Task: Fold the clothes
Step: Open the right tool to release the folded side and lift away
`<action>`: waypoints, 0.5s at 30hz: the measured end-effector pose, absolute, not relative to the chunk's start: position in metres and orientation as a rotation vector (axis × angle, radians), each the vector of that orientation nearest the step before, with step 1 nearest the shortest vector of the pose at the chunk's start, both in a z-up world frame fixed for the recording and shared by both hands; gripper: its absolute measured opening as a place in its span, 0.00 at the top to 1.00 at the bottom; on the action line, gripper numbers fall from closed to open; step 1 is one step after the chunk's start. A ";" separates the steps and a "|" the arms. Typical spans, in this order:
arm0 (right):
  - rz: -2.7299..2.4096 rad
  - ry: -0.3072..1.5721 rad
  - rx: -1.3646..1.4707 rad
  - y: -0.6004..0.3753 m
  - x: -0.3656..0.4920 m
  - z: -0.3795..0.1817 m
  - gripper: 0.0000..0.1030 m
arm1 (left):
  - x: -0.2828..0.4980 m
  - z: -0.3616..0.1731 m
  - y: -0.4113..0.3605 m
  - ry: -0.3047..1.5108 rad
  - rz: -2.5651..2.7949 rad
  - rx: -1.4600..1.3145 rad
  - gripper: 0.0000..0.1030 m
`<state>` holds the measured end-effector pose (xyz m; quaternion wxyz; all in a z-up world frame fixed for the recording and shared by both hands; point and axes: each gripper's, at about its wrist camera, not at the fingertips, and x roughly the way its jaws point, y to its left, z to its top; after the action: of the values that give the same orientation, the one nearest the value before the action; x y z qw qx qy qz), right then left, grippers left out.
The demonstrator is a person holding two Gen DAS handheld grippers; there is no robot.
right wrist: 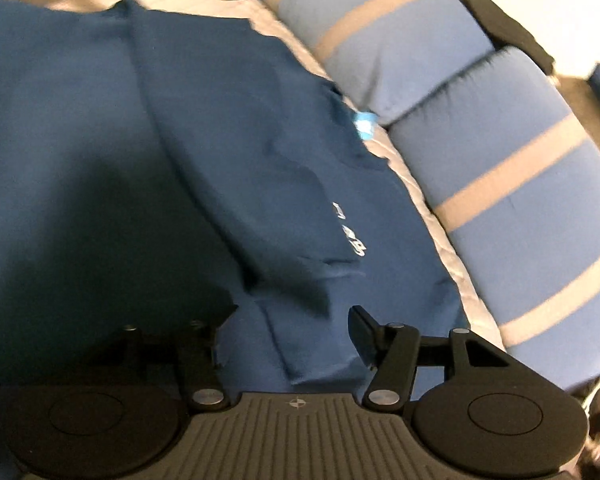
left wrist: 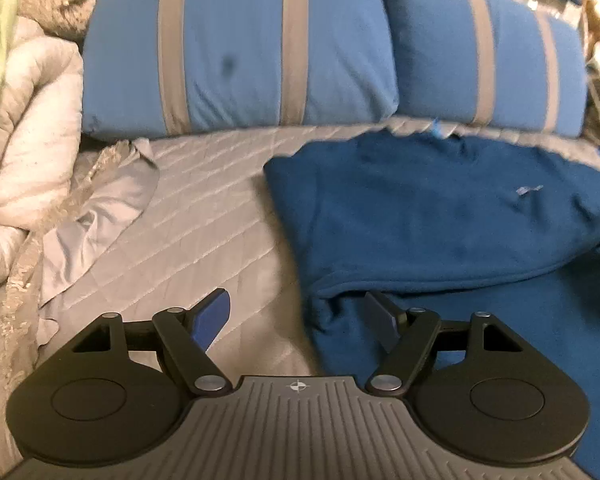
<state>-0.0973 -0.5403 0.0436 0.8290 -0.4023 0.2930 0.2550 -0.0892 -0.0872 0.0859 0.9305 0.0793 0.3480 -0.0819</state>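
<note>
Blue garment [left wrist: 440,220] spread on quilted bed [left wrist: 204,216]
Your left gripper [left wrist: 300,320] is spread at its edge; your right gripper [right wrist: 292,332] is spread over the cloth, near striped pillows [right wrist: 480,140]

Garment [left wrist: 440,216] on quilt [left wrist: 204,208], pillows [left wrist: 236,52] behind, bedding [left wrist: 28,152] left.

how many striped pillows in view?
2. Both blue with grey stripes, side by side along the head of the bed beyond the dark blue shirt: left pillow and right pillow. The right wrist view shows the same pair. More could lie out of frame.
</note>
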 end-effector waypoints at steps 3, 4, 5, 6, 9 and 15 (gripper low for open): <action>0.543 0.662 -0.842 -0.543 -0.088 0.038 0.58 | -0.106 0.104 -0.089 0.679 -0.200 0.131 0.28; 0.556 0.679 -0.855 -0.543 -0.087 0.034 0.65 | -0.111 0.109 -0.090 0.667 -0.212 0.121 0.28; 0.572 0.700 -0.876 -0.544 -0.085 0.032 0.82 | -0.115 0.114 -0.091 0.655 -0.225 0.112 0.28; 0.584 0.709 -0.896 -0.544 -0.085 0.031 0.84 | -0.119 0.119 -0.092 0.646 -0.227 0.105 0.28; 0.546 0.635 -0.993 -0.543 -0.093 0.039 0.85 | -0.131 0.135 -0.095 0.619 -0.233 0.077 0.28; 0.441 0.580 -1.039 -0.561 -0.114 0.050 0.44 | -0.148 0.146 -0.103 0.588 -0.269 0.053 0.28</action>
<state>-0.1139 -0.5612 0.0500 0.8054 -0.4851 0.2712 0.2060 -0.1476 -0.1032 0.1463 0.9479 0.0258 0.2887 -0.1322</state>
